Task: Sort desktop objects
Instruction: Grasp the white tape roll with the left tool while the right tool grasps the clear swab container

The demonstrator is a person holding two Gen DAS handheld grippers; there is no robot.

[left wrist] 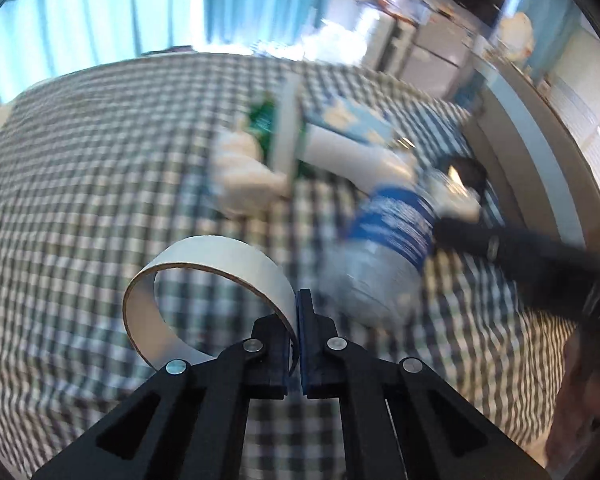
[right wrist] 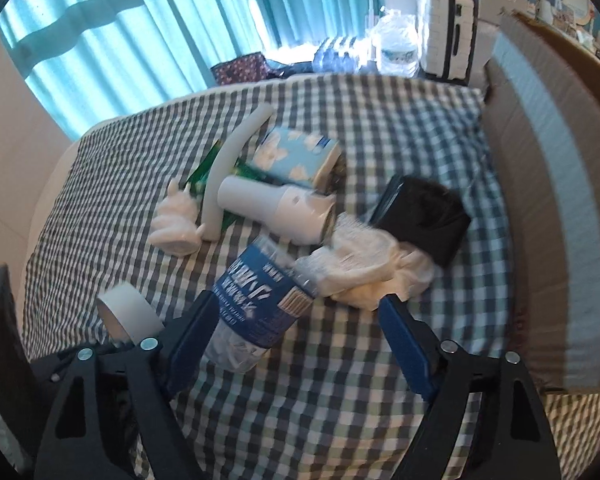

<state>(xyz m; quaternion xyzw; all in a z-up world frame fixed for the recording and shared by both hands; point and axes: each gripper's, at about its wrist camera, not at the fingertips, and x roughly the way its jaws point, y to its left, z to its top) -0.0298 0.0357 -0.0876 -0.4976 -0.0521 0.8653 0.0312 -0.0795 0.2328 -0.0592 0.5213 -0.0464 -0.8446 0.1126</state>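
The left tool (left wrist: 298, 320) had its jaws pressed together on the wall of the white tape roll (left wrist: 204, 300), one finger inside the ring and one outside, so the roll was pinched by its band and stood on edge at about ten o'clock from the fingertips.

The right tool (right wrist: 296, 320) stood wide, its blue pads either side of the plastic water bottle (right wrist: 256, 300), which lay on its side on the checked table (right wrist: 380, 120). The left pad looked to be touching the bottle's label, though that view is too soft to be sure; the right pad stood clear of it, so nothing was gripped. The bottle's long axis ran from about seven o'clock at its base to one o'clock at its neck, roughly along the fingers rather than across them. I judge that the closing would meet the bottle's sides squarely. The right hand was plainly the nearer of the two to it.

Past the bottle at twelve o'clock lay a white hair dryer (right wrist: 276, 208), a blue tissue box (right wrist: 296, 156), crumpled white cloth (right wrist: 364, 268) and a black pouch (right wrist: 424, 216).

A cardboard box (right wrist: 540, 200) stood at three o'clock along the table's edge; its inside was hidden, so I cannot tell what it held.
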